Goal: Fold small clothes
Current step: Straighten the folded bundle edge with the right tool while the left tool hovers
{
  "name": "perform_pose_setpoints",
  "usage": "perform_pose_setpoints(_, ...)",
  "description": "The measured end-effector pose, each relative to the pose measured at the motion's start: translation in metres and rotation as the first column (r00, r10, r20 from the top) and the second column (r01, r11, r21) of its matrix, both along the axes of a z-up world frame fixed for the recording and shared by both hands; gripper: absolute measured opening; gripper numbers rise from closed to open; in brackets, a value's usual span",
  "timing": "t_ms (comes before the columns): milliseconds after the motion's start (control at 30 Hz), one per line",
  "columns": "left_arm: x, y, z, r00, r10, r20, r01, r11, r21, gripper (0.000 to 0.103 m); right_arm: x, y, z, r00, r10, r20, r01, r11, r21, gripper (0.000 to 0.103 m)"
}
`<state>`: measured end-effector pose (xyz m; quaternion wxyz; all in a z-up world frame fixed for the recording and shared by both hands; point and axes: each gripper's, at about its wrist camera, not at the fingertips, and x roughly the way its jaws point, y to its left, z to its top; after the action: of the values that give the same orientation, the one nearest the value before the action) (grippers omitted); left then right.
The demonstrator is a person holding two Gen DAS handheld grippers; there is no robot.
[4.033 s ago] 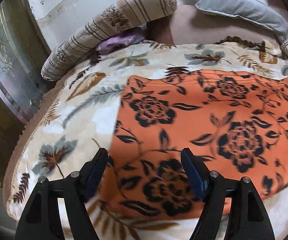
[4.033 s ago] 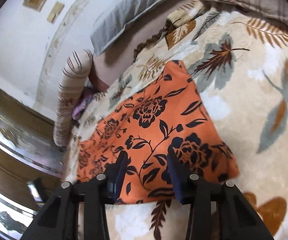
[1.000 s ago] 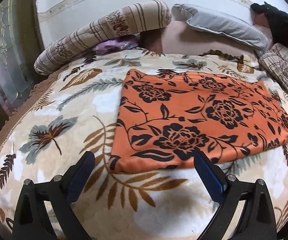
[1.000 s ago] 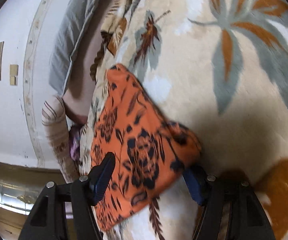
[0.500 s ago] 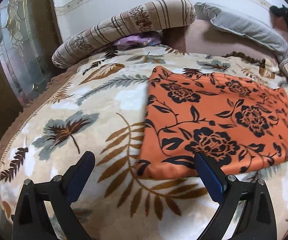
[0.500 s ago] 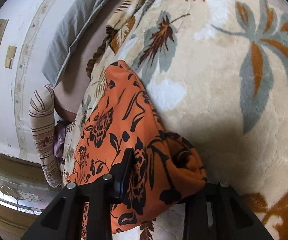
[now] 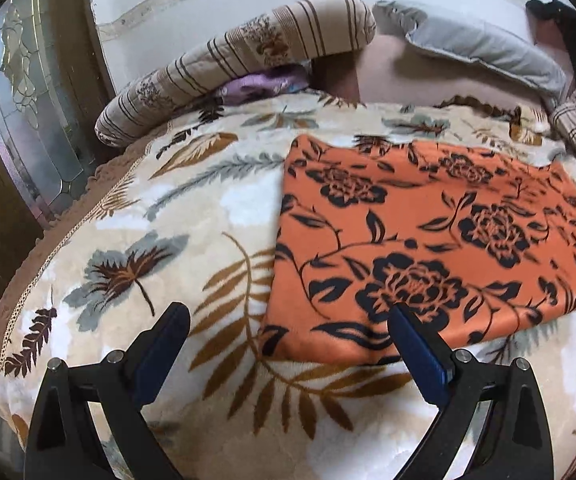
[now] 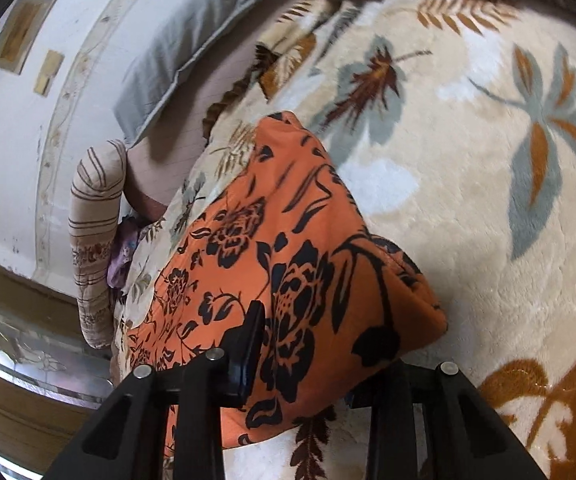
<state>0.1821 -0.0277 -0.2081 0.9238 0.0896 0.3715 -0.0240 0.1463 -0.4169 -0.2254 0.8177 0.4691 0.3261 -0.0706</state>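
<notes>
A second ago the right tongs stood wide around the corner of the orange cloth; they have since been closing and now pinch that corner, which bunches into a raised, rounded fold at the lower centre of the right wrist view. The left tongs hang open and empty over the blanket, and the cloth's near left corner lies between their blue pads without touching them; a second ago it lay more to the left in that view. The cloth is thin, smooth, printed with black roses and vines, lying flat across the middle right. The blanket is plush, cream, with leaf patterns. A striped bolster and a grey pillow sit at the top.
</notes>
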Motion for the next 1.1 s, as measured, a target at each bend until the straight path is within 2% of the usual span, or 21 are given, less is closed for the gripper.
perform_pose_setpoints(267,0.002,0.003,0.011,1.0,-0.009,0.017,0.011,0.998,-0.068,0.099,0.008,0.0,-0.007,0.999,-0.009,-0.052,0.009,1.0,-0.009,0.036)
perform_pose_setpoints(667,0.001,0.006,0.019,0.999,-0.013,0.038,0.017,0.995,-0.102,0.099,0.011,0.002,-0.012,0.998,-0.009,-0.065,0.008,1.0,-0.012,0.038)
perform_pose_setpoints(800,0.002,0.006,0.018,0.999,-0.009,0.034,0.012,0.995,-0.101,0.099,0.012,0.002,-0.013,0.998,-0.01,-0.065,0.01,1.0,0.0,0.041)
perform_pose_setpoints(833,0.002,0.006,0.017,0.999,-0.008,0.033,0.011,0.995,-0.1,0.099,0.012,0.002,-0.013,0.999,-0.006,-0.054,0.007,1.0,0.011,0.051)
perform_pose_setpoints(867,0.002,0.006,0.017,0.999,-0.007,0.033,0.01,0.995,-0.098,0.099,0.013,0.003,-0.013,0.999,-0.004,-0.046,0.005,1.0,0.017,0.054)
perform_pose_setpoints(1100,0.003,0.006,0.016,1.0,-0.004,0.028,0.007,0.995,-0.1,0.099,0.013,0.003,-0.012,0.999,-0.005,-0.038,0.006,1.0,0.012,0.056)
